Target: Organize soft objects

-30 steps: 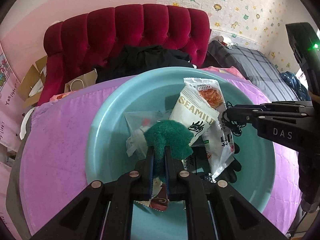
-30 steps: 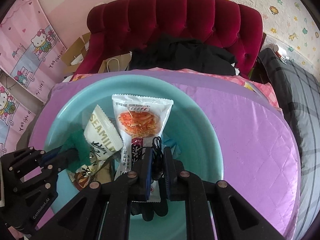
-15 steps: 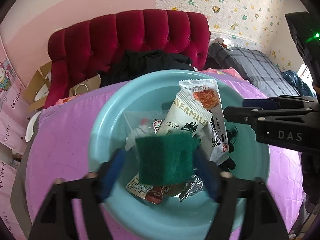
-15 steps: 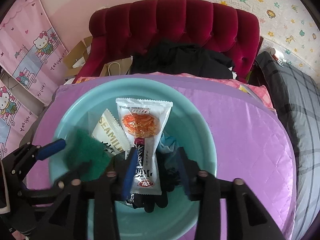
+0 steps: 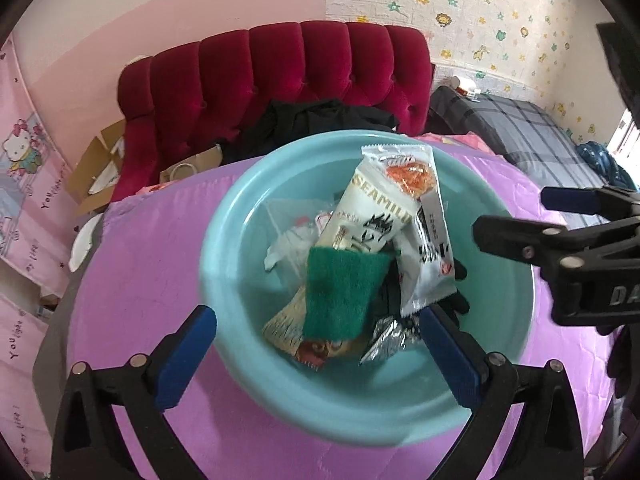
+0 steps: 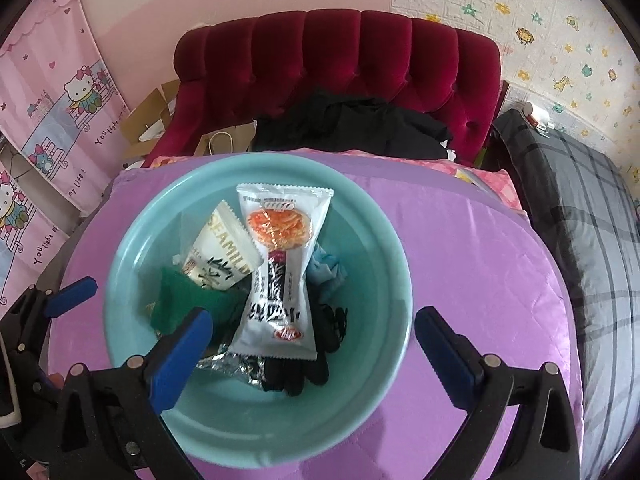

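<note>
Overhead, both the left tool [image 5: 316, 346] and right tool [image 6: 314, 344] gape empty above the teal basin's rim [image 6: 404, 280].

A green scouring pad [image 5: 340, 294] is seen lying flat and slightly tilted atop the pile inside the teal basin [image 5: 224, 264], overlapping the lower end of a cream "SEAMILD" packet [image 5: 372, 220]. A white snack packet [image 6: 280, 268] with an orange picture lies lengthwise across the pile. Black gloves [image 6: 300, 372] are partly covered beneath it.
</note>
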Demonstrator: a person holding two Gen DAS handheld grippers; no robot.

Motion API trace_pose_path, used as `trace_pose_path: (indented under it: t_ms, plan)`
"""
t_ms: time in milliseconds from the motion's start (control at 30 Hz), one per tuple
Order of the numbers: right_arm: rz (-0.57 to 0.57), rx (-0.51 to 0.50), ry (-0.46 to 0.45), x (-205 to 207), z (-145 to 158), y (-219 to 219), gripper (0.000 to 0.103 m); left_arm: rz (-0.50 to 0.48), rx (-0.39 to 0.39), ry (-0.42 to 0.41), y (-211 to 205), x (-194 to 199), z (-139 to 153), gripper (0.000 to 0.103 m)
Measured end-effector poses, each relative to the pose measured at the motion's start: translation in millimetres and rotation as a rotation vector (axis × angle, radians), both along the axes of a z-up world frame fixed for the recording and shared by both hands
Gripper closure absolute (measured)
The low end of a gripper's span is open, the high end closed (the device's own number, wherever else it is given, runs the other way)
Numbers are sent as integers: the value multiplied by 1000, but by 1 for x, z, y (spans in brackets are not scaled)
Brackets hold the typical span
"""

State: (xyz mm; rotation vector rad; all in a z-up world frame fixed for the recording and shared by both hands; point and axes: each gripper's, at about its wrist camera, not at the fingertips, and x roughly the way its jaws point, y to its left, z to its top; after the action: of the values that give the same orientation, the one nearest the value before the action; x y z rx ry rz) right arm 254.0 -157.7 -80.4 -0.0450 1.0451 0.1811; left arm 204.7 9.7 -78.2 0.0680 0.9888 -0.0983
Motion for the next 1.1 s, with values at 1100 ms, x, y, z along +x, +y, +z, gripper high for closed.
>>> trace_pose_path:
  t_ms: [1100]
  plan:
    - [7, -26, -107, -163, 65, 12, 0, 56, 60, -145, -11, -141, 68, 0]
